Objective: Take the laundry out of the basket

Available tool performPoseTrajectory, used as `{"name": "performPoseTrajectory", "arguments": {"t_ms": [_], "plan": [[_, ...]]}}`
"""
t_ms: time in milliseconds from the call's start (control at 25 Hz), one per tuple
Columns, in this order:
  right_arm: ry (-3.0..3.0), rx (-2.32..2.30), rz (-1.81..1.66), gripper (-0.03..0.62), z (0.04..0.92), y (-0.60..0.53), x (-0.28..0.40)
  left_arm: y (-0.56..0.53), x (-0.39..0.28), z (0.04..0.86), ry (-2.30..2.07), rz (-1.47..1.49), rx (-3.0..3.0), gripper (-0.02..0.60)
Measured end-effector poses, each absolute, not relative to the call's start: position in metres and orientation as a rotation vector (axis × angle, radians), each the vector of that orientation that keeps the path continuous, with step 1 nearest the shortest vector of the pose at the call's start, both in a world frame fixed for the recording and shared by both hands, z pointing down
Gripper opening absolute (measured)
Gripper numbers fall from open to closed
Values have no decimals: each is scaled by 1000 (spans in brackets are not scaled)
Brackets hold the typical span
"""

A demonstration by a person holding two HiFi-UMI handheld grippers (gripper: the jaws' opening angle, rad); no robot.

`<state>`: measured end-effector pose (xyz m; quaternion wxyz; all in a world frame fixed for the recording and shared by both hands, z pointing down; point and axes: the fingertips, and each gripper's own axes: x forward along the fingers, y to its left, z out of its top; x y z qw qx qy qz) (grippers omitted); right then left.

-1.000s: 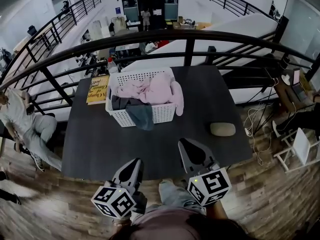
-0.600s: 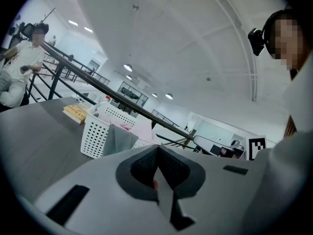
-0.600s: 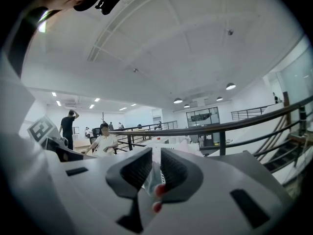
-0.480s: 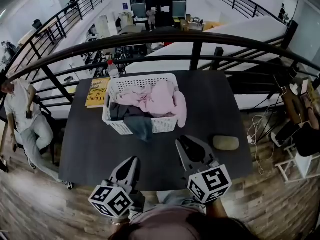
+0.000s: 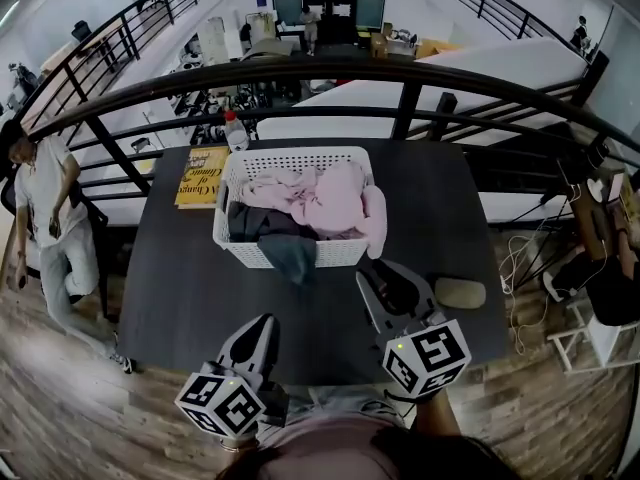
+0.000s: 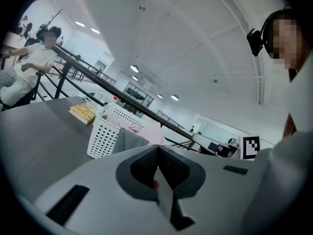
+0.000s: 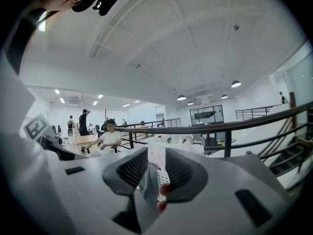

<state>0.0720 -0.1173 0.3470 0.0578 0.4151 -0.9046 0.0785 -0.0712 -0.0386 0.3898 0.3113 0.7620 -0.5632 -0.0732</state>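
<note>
Head view — basket (image 5: 338, 253) holds laundry (image 5: 320, 196); right gripper (image 5: 386, 280) empty, jaws just opening.

Your left tongs (image 5: 262, 323) point forward, nearly level, jaws pressed together. Your right tongs (image 5: 373, 270) reach further ahead; their jaws have just been parting, nothing between them.

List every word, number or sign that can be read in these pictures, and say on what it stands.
Yellow book, left of the basket: dark title print on the cover, too blurred to read with certainty.
Marker cubes: black-and-white square patterns only, no words.
Nothing else here bears readable text.
</note>
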Motion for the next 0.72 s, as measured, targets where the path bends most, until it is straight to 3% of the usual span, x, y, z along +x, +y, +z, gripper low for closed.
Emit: {"name": "performPoseTrajectory", "arguments": {"t_ms": [720], "plan": [[-2602,1332,191,223,344,-182,22,-81,-146,384,-1367,-152,2067,-3]]}}
